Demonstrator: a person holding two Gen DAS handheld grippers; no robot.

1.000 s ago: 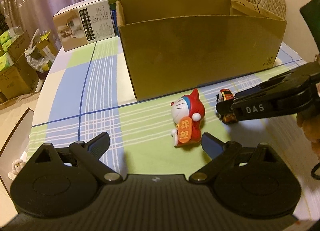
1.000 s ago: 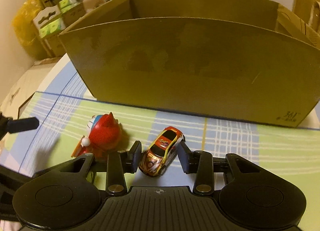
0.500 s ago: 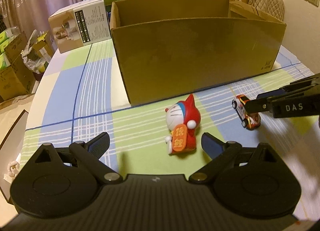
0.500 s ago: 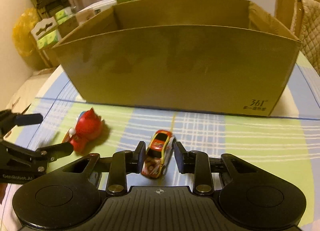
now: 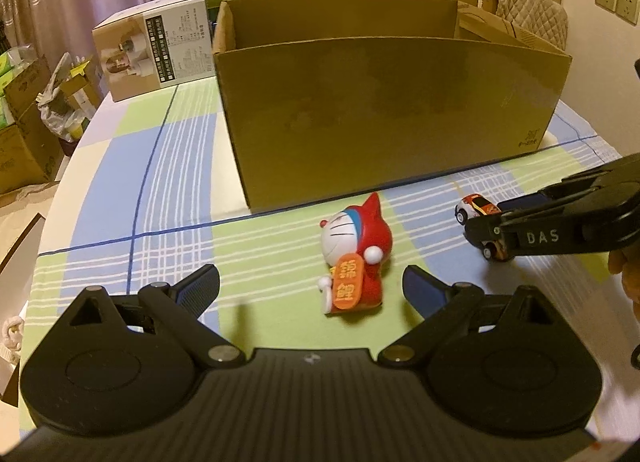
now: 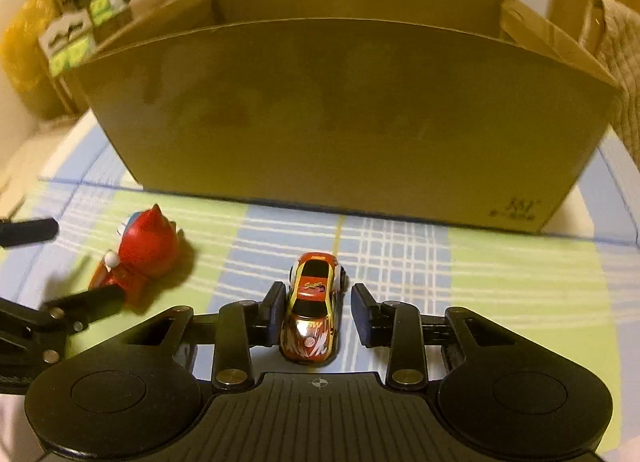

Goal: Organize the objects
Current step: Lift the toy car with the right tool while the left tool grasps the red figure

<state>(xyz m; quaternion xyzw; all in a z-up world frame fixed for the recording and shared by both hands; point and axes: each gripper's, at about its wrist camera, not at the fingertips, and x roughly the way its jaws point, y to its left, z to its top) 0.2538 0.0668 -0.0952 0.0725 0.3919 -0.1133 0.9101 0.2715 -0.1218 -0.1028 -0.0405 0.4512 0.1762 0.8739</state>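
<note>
Right tool point(image 6: 313, 314): spread part-way; small red and gold die-cast toy car point(image 6: 313, 308) is straddled between the two pads, no pad contact seen, small gaps left on both sides. Car is stood on its wheels on the bench, nose toward the tool.
Left tool point(image 5: 311, 286): spread wide, nothing pinched. Red and white plastic cat figurine with an orange plaque point(image 5: 357, 252) is lain on its back just ahead of the tips, nearer the right finger point(image 5: 423, 288).
Why so placed: each tool is judged to be lined up on one toy, so that both can be pinched and carried to the box. Car is taken lengthwise, across its narrow width; judged a stable pinch once the pads are pressed in.
Bench point(image 5: 120, 165): covered with a blue, green and white checked cloth; toys are set near each other but apart.
Large open brown cardboard box point(image 5: 384, 101): set just behind both toys, top open, interior not visible from here.
Edges: near wall of the box is tall; toys would have to be lifted over its rim.
Open room: free cloth is left to the left of the figurine; between the tools room is tight, so collision is a risk if both are swung inward.
Smaller printed carton point(image 5: 154, 47): set back left, well clear.
</note>
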